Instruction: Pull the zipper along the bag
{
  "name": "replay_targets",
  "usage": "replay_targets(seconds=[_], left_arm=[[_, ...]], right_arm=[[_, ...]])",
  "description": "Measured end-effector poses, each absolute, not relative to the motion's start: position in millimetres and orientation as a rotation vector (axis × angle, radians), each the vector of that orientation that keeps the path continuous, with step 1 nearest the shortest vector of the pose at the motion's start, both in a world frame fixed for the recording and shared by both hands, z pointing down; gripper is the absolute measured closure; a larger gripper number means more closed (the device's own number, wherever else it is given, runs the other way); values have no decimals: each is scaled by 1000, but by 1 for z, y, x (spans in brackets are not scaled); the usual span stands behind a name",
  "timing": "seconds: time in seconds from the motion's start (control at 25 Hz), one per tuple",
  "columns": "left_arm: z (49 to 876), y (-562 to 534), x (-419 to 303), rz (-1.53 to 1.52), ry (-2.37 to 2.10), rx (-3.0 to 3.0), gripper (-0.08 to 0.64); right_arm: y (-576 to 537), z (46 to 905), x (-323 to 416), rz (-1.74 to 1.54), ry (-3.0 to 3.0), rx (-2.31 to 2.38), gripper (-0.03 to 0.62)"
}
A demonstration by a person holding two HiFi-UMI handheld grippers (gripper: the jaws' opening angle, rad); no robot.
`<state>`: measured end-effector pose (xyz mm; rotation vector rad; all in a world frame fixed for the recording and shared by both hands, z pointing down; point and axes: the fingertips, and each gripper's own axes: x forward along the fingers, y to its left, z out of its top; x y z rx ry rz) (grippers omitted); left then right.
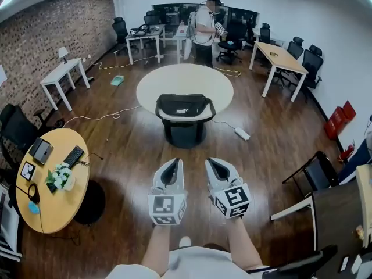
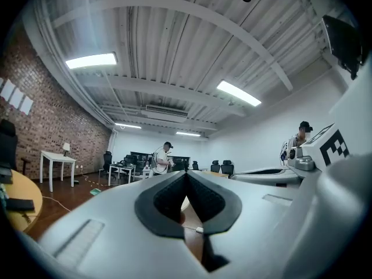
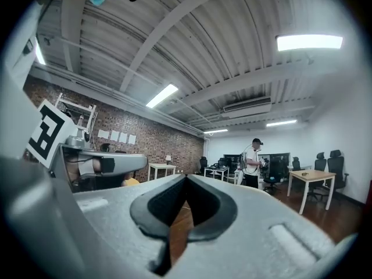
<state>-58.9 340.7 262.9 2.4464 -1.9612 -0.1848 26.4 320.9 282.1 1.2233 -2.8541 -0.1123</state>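
A black bag [image 1: 185, 107] with a white logo lies on the near edge of a round white table [image 1: 185, 83], well ahead of me. Its zipper pull is too small to make out. My left gripper [image 1: 172, 163] and right gripper [image 1: 214, 163] hang side by side over the wooden floor, far short of the bag. Both have their jaws shut with nothing between them. In the left gripper view the left gripper [image 2: 187, 173] points level across the room; the right gripper [image 3: 186, 178] does the same in its own view. The bag is hidden in both gripper views.
A round yellow table [image 1: 52, 179] with a keyboard and small plant stands at my left. A black chair [image 1: 317, 170] is at the right. A white power strip [image 1: 242, 133] lies on the floor beside the bag's table. A person [image 1: 204, 31] stands at the far desks.
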Motion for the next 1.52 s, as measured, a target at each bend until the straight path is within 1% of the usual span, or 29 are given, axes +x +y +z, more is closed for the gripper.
replay_targets(seconds=[0.12,0.36,0.52,0.64,0.76,0.88,1.08,1.32,1.52], left_arm=[[271,292,-68,-167,-1930,2444,543],[281,191,-78,-156,-1921,2435,543],[288,103,-72,-136,-1934,2443,543],[278,37,-64,-132,-1952,2448,543],[267,-15,-61,-145,-1979,2450,543],[276,-57,-65,-125,-1999,2431,543],[304,-130,-85,-78,-1963,2388,543],[317,-253,-97,-73,-1882,2450,543],[318,-354,-126,-67,-1796,2498,542]], right_arm=[[280,291,18,-93,-2823,1219,604],[177,291,23,-97,-2815,1280,604],[87,298,27,-96,-2828,1280,604],[17,286,31,-109,-2850,1261,604],[-40,270,36,-129,-2884,1256,604],[-86,281,39,-92,-2892,1267,604],[-157,327,21,33,-2849,1242,604],[-273,338,3,27,-2813,1300,604],[-369,333,-23,7,-2764,1373,604]])
